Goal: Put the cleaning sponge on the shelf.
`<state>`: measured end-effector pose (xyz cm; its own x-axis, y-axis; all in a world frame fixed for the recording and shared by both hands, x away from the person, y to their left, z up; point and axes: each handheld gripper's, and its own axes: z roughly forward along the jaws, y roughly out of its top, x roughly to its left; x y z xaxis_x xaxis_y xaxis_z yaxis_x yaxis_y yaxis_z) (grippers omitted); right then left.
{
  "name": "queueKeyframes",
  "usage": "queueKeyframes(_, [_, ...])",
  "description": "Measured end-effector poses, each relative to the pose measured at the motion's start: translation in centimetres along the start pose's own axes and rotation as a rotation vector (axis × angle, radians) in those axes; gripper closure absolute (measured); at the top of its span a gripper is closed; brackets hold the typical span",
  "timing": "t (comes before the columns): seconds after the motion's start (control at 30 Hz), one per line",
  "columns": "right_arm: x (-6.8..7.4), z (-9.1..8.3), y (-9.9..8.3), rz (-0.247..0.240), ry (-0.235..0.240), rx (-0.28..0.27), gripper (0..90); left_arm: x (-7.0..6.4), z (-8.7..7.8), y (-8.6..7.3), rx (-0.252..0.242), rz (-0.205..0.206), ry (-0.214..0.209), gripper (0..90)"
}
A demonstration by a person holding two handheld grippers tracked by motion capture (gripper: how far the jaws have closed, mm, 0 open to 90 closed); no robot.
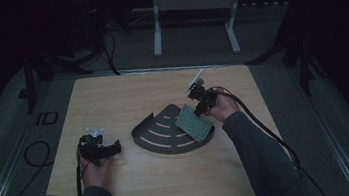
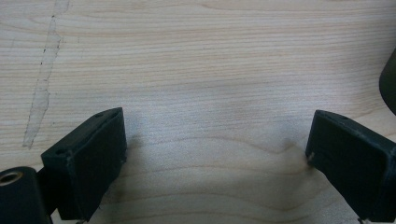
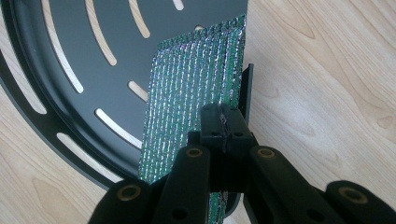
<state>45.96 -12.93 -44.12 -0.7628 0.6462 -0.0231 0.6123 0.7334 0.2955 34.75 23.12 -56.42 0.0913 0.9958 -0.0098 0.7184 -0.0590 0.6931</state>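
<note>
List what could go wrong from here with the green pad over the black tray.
The right claw pinches only the edge of the green glittery pad, so the pad may sag or slip free. The fan-shaped black tray lies loose on the table; pushing the pad against its raised wall could shove it, since the left claw hangs open over bare wood, not touching it.
</note>
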Motion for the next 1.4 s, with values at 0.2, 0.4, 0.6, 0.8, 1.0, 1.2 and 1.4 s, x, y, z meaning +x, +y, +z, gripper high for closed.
queueKeyframes(0.2, [0.01,0.19,0.03,0.002,-0.001,0.001,89.3,0.01,-0.01,0.00,0.001,0.001,0.000,5.5])
queueKeyframes(0.4, [0.05,0.47,-0.04,0.007,-0.001,0.004,89.2,0.00,0.00,0.00,0.000,0.000,-0.001,5.5])
queueKeyframes(0.6, [0.04,0.66,-0.12,0.022,-0.001,0.000,89.2,0.00,0.00,0.00,0.000,0.000,0.000,5.5])
queueKeyframes(0.8, [0.13,0.83,-0.10,0.015,0.006,0.008,89.0,0.00,0.00,0.00,0.000,0.000,0.000,5.5])
queueKeyframes(1.0, [0.12,0.88,-0.19,0.009,-0.012,0.018,88.9,0.00,0.00,0.00,0.000,0.000,-0.001,5.5])
queueKeyframes(1.2, [0.09,0.81,-0.18,0.010,-0.009,0.014,86.1,0.00,0.00,0.00,0.000,0.000,0.000,5.5])
queueKeyframes(1.4, [0.08,0.75,-0.22,0.010,-0.011,0.011,79.9,0.00,0.00,0.00,0.000,0.000,0.000,5.5])
